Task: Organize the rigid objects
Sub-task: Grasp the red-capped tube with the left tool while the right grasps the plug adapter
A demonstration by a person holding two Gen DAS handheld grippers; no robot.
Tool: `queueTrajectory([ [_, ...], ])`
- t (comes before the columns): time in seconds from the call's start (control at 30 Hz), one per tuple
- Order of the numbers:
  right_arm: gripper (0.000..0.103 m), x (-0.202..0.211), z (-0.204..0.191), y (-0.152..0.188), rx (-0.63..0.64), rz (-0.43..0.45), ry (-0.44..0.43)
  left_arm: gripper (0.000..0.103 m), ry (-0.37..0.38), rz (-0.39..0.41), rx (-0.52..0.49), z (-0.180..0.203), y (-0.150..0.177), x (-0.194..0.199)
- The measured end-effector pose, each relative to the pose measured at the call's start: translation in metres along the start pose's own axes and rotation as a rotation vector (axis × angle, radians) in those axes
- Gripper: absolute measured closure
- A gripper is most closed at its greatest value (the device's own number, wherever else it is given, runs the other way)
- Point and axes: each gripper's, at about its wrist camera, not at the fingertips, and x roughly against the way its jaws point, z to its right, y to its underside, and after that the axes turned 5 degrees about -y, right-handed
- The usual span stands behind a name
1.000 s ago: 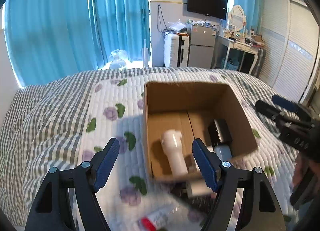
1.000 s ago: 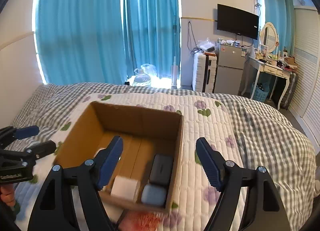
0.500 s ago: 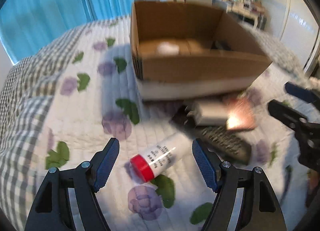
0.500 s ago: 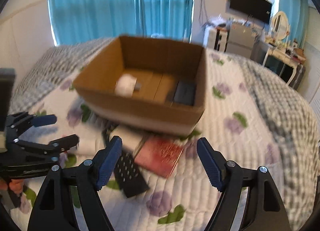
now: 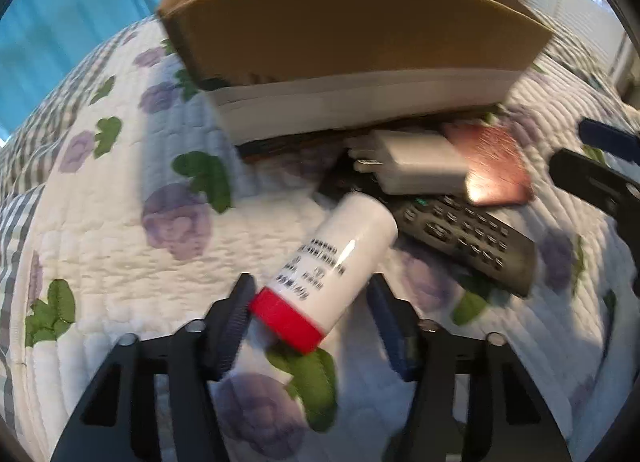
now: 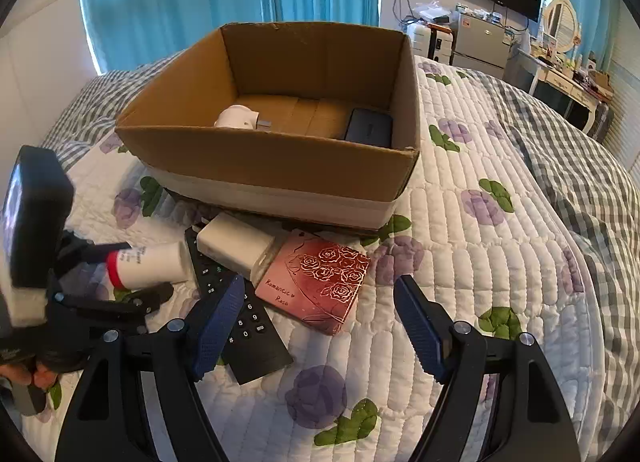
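Note:
A white bottle with a red cap (image 5: 332, 262) lies on the quilt in front of the cardboard box (image 5: 352, 34). My left gripper (image 5: 310, 290) straddles its cap end; the jaws are closing, the left pad at the cap and a thin gap at the right. From the right wrist, the bottle (image 6: 148, 264) sits between the left gripper's fingers (image 6: 136, 270). My right gripper (image 6: 320, 286) hangs open just above a red rose-patterned box (image 6: 324, 278), with a black remote (image 6: 248, 326) beneath its left finger. A white charger (image 6: 236, 242) rests on the remote.
The cardboard box (image 6: 280, 158) holds a white item (image 6: 236, 118) and a dark case (image 6: 368, 126). The floral quilt (image 6: 480, 262) spreads to the right, with a checked blanket beyond. A person's hand (image 6: 24, 374) grips the left tool. Furniture stands against the far wall.
Both grippers have dropped from above the box to the items on the quilt in front of it. The left jaws have narrowed around the bottle. The right jaws keep their width.

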Motion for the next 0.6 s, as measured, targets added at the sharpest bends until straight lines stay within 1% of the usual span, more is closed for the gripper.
queueTrajectory([
  [0.07,0.026,0.0,0.001,0.0,-0.005,-0.003,0.002,0.054,-0.002,-0.006,-0.021,0.004,0.005,0.005],
  [0.1,0.026,0.0,0.001,0.001,-0.007,-0.005,0.003,0.056,0.011,-0.017,-0.024,0.005,0.008,0.009],
  [0.17,0.026,0.0,0.0,0.001,-0.008,-0.004,0.003,0.057,0.044,-0.024,-0.022,0.006,0.011,0.014],
  [0.2,0.026,0.001,0.0,0.002,-0.008,-0.002,0.003,0.057,0.067,-0.029,-0.015,0.006,0.013,0.016],
  [0.23,0.026,0.001,0.001,0.002,-0.009,-0.001,0.004,0.057,0.072,-0.033,-0.013,0.007,0.013,0.017],
  [0.27,0.026,0.0,0.001,0.002,-0.01,-0.003,0.003,0.057,0.066,-0.035,-0.017,0.008,0.014,0.016],
  [0.33,0.026,-0.001,0.0,0.002,-0.011,-0.009,0.007,0.052,0.046,-0.035,-0.02,0.01,0.012,0.011],
  [0.37,0.026,-0.002,0.0,0.002,-0.011,-0.012,0.008,0.051,0.041,-0.033,-0.012,0.01,0.012,0.008],
  [0.43,0.026,-0.003,0.0,0.003,-0.007,-0.017,0.01,0.05,0.054,-0.034,0.013,0.007,0.011,0.003],
  [0.5,0.026,-0.004,-0.001,0.004,-0.005,-0.019,0.015,0.05,0.067,-0.017,0.023,0.004,0.014,0.006],
  [0.6,0.026,-0.004,-0.001,0.004,-0.005,-0.015,0.016,0.056,0.087,0.029,0.036,-0.001,0.021,0.02],
])
